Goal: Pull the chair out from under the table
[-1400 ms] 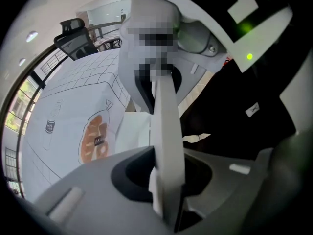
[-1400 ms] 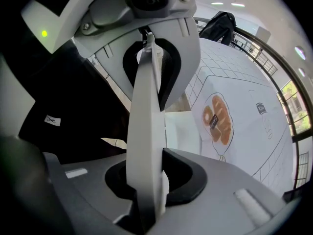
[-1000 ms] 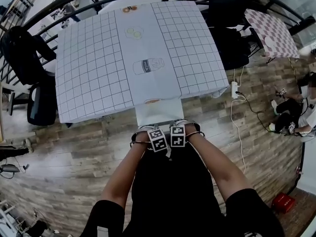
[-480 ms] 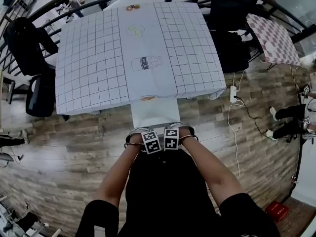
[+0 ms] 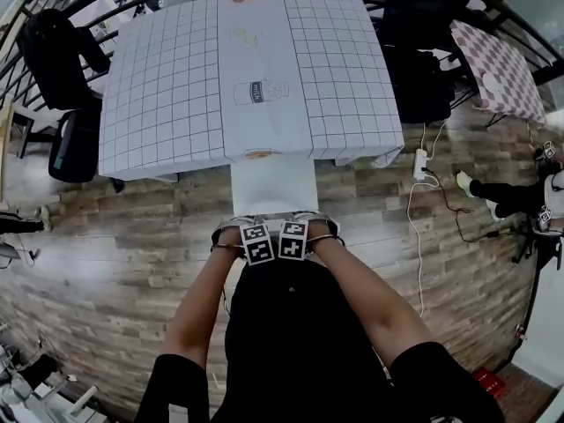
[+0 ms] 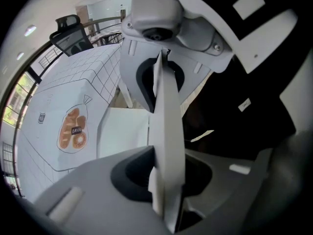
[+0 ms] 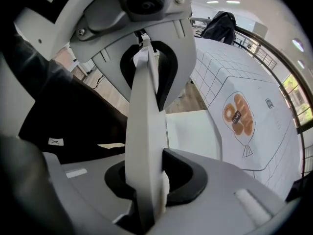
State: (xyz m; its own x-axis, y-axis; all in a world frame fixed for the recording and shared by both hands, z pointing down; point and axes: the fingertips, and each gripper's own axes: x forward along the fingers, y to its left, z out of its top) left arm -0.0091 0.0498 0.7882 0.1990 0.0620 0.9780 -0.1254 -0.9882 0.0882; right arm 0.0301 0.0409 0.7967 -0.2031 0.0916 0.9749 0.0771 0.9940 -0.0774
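A white chair stands at the near edge of the table [image 5: 167, 95], which wears a grid-patterned cloth. Its seat [image 5: 273, 186] sticks out from under the cloth. The chair's thin white backrest edge [image 6: 167, 146] runs between the jaws of my left gripper [image 6: 164, 131], which is shut on it. My right gripper [image 7: 146, 131] is shut on the same backrest edge [image 7: 143, 146]; its jaws have eased slightly wider, with the panel still between them. In the head view the left gripper [image 5: 252, 227] and right gripper [image 5: 298, 225] sit side by side, pointing steeply down.
A black office chair [image 5: 69, 139] stands left of the table and dark chairs [image 5: 414, 60] at its back right. A power strip [image 5: 420, 161] with cables lies on the wooden floor to the right. A seated person's legs [image 5: 502, 192] are at the far right.
Both grippers have drawn back from the table together, holding the backrest. More of the white seat now shows beyond the cloth's edge.
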